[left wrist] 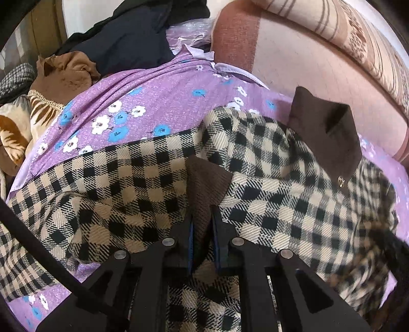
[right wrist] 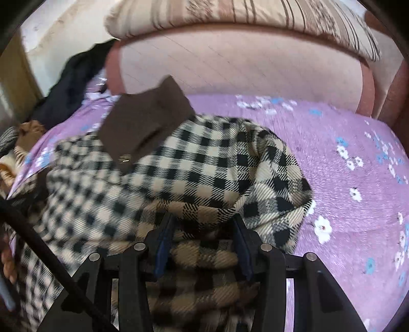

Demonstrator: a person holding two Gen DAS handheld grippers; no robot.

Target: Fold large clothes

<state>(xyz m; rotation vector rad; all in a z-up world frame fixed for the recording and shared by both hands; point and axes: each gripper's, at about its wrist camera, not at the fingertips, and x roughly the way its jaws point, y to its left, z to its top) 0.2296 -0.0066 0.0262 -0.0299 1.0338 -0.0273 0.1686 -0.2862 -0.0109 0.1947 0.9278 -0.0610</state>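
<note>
A beige-and-black checked coat (left wrist: 127, 173) with a brown collar (left wrist: 324, 132) lies bunched on a purple flowered bedsheet (left wrist: 127, 97). My left gripper (left wrist: 202, 217) is shut on a brown-lined flap (left wrist: 204, 178) of the coat, which sticks up between its narrow jaws. In the right wrist view the checked coat (right wrist: 204, 158) and its collar (right wrist: 145, 122) fill the middle. My right gripper (right wrist: 203, 219) has a thick fold of checked cloth filling the gap between its blue pads (right wrist: 163, 237), held half wide.
A padded pink headboard (right wrist: 230, 66) with a striped pillow (right wrist: 255, 12) on top bounds the far side. Dark clothes (left wrist: 133, 33) and a brown garment (left wrist: 66, 74) are piled at the far left. Bare sheet (right wrist: 345, 143) lies to the right. A hand (right wrist: 7, 260) shows at the left edge.
</note>
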